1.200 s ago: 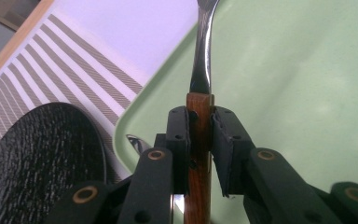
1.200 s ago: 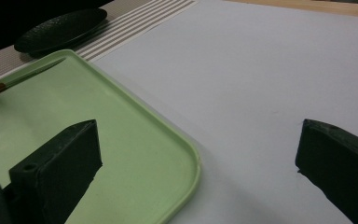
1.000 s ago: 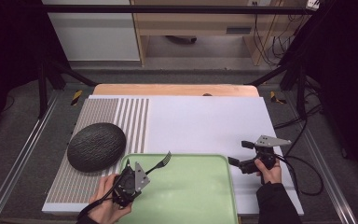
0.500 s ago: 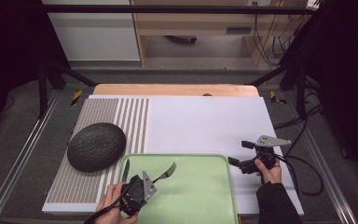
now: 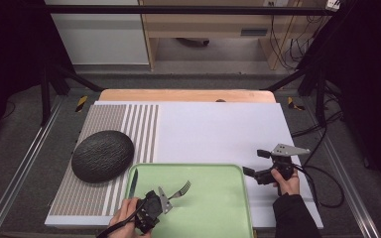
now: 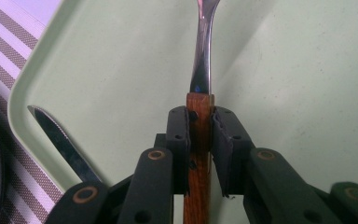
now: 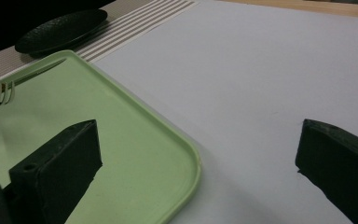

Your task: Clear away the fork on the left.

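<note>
High view: the left gripper [image 5: 155,208] holds a fork [image 5: 178,190] over the green tray [image 5: 213,208]. Left gripper view: jaws clamp the fork's wooden handle, a knife [image 6: 63,144] to their left. Right gripper view: jaws gape empty, tray edge between them.

Grey floor [image 5: 188,79] surrounds the table, with a pale wooden bench [image 5: 213,25] and black cables [image 5: 283,47] behind.

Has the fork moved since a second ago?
Yes. The fork, clamped in the left tongs, has drifted right and toward the near edge, further from the knife on the green tray.
</note>
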Motion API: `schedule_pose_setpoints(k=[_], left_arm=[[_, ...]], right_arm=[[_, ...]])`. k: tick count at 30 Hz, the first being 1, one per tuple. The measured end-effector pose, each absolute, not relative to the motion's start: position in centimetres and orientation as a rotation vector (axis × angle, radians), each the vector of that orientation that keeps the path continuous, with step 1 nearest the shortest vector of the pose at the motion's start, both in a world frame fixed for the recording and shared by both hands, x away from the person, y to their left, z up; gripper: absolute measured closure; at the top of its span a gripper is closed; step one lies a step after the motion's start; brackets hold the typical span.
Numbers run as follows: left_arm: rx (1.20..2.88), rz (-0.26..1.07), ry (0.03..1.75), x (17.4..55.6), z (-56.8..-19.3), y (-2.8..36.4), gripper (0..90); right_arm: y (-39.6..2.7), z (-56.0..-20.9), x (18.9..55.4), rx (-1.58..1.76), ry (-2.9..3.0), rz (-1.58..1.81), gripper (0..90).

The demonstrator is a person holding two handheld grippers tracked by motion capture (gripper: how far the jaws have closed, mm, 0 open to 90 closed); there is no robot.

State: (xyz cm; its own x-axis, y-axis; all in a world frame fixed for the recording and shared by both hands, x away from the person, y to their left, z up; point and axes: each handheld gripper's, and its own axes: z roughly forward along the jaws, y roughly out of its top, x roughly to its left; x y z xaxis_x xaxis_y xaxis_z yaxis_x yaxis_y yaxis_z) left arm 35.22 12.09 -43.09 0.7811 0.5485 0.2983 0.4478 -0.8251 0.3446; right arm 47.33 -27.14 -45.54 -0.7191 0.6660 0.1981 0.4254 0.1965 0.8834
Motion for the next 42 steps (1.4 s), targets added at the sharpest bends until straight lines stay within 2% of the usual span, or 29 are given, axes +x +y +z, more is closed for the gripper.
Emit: schedule_pose_setpoints(k=[6, 8, 20, 23, 25, 30, 33, 35, 39, 42], left_arm=[[2.756, 0.553, 0.75, 35.4, -44.0, 11.7, 77.1], [2.754, 0.561, 0.741, 35.4, -44.1, 11.6, 80.9], [2.729, 0.506, 0.691, 35.5, -44.1, 12.0, 80.0], [2.698, 0.49, 0.688, 35.5, -43.8, 12.2, 73.6], [2.67, 0.465, 0.689, 35.6, -43.5, 12.4, 73.2], [2.556, 0.447, 0.662, 35.7, -42.7, 13.0, 62.0], [2.495, 0.447, 0.655, 36.0, -42.4, 13.3, 61.6], [2.452, 0.414, 0.651, 36.2, -42.5, 13.4, 63.8], [2.417, 0.379, 0.653, 36.5, -42.9, 13.4, 77.1], [2.399, 0.339, 0.652, 36.8, -43.2, 13.5, 82.8]], right_arm=[[-27.2, -45.5, 47.3, 1.045, 2.239, 1.538, 0.3], [-27.1, -45.5, 47.3, 1.046, 2.24, 1.538, 0.3], [-27.1, -45.5, 47.3, 1.045, 2.239, 1.54, 0.3], [-27.2, -45.5, 47.3, 1.047, 2.238, 1.541, 0.3], [-27.2, -45.5, 47.3, 1.047, 2.237, 1.541, 0.3], [-27.2, -45.5, 47.3, 1.046, 2.238, 1.54, 0.3], [-27.2, -45.5, 47.3, 1.048, 2.237, 1.541, 0.3], [-27.2, -45.5, 47.3, 1.046, 2.238, 1.54, 0.3], [-27.2, -45.5, 47.3, 1.048, 2.239, 1.539, 0.3], [-27.2, -45.5, 47.3, 1.048, 2.237, 1.542, 0.3]])
